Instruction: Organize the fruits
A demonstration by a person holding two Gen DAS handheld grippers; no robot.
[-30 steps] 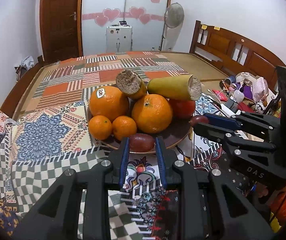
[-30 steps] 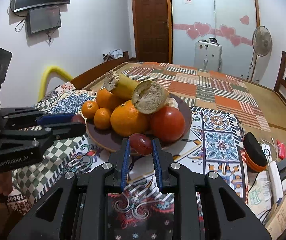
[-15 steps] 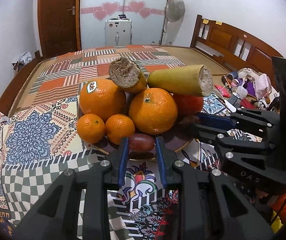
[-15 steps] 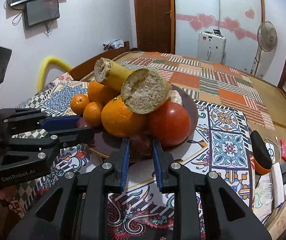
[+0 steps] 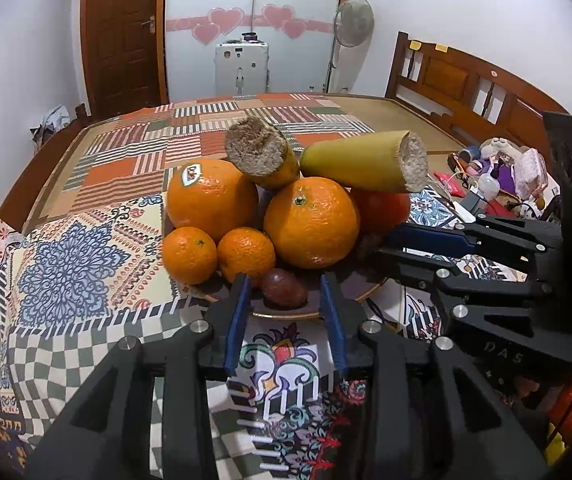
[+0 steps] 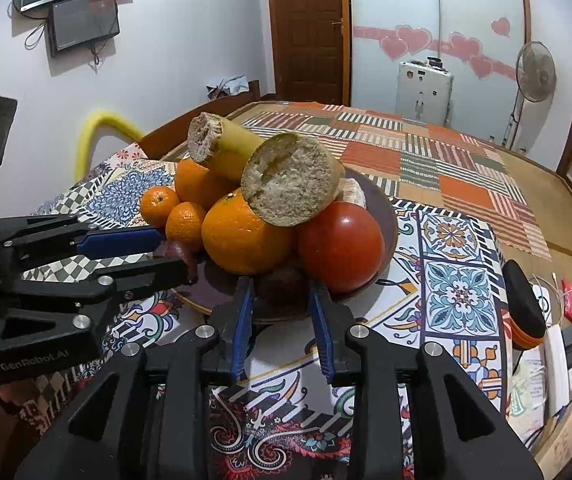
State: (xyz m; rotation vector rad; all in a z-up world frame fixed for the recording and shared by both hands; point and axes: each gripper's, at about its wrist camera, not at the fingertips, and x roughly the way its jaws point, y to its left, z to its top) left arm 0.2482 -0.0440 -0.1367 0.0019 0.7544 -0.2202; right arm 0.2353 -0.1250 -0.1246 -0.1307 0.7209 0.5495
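Observation:
A dark brown plate (image 5: 338,300) (image 6: 386,216) holds two big oranges (image 5: 310,222), two small mandarins (image 5: 246,254), a red tomato (image 6: 340,246) and two cut banana pieces (image 5: 360,166) on top. A dark red plum (image 5: 285,287) lies on the plate's near rim between the pads of my left gripper (image 5: 285,292), which stands open with gaps on both sides. My right gripper (image 6: 281,288) is over the plate's rim, open around a second dark plum (image 6: 282,280) that rests below the tomato and orange.
The plate stands on a patterned tablecloth (image 5: 70,272). Clutter, a black and orange case (image 6: 524,310) and papers lie at the table's right side. A wooden bed frame (image 5: 466,84), a fan (image 5: 353,20) and a door stand behind.
Both grippers have moved forward over the plate with their plums. Both jaws have widened, and the plums now rest on the plate.

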